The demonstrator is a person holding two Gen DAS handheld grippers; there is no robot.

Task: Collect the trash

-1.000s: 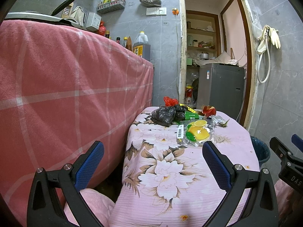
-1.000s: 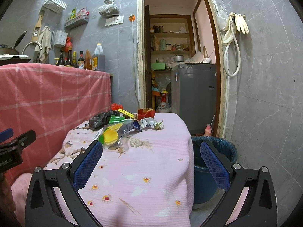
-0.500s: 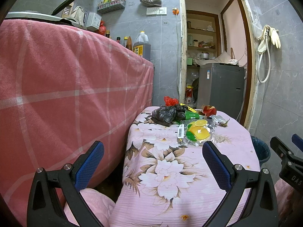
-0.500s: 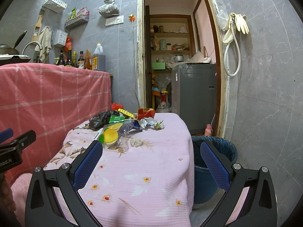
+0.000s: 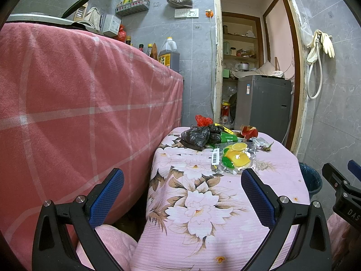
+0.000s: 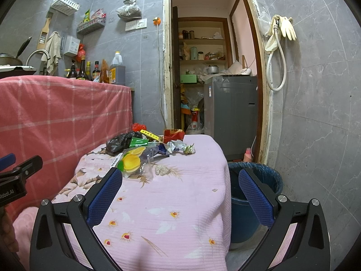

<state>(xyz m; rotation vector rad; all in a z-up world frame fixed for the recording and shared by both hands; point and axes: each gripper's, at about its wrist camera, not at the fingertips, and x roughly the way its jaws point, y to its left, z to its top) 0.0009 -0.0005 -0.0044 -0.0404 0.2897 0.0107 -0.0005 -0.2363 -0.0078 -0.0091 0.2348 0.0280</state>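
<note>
Trash pile (image 5: 222, 143) sits at far end of pink-clothed table (image 5: 203, 214); blue bin (image 6: 255, 187) beside table. Left gripper (image 5: 182, 187) and right gripper (image 6: 180, 186) both spread wide, holding nothing.

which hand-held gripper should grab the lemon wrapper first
Right, probably. The right hand-held gripper is open with the clear lemon-print plastic wrapper just ahead, and the blue lined trash bin stands on its side.
</note>
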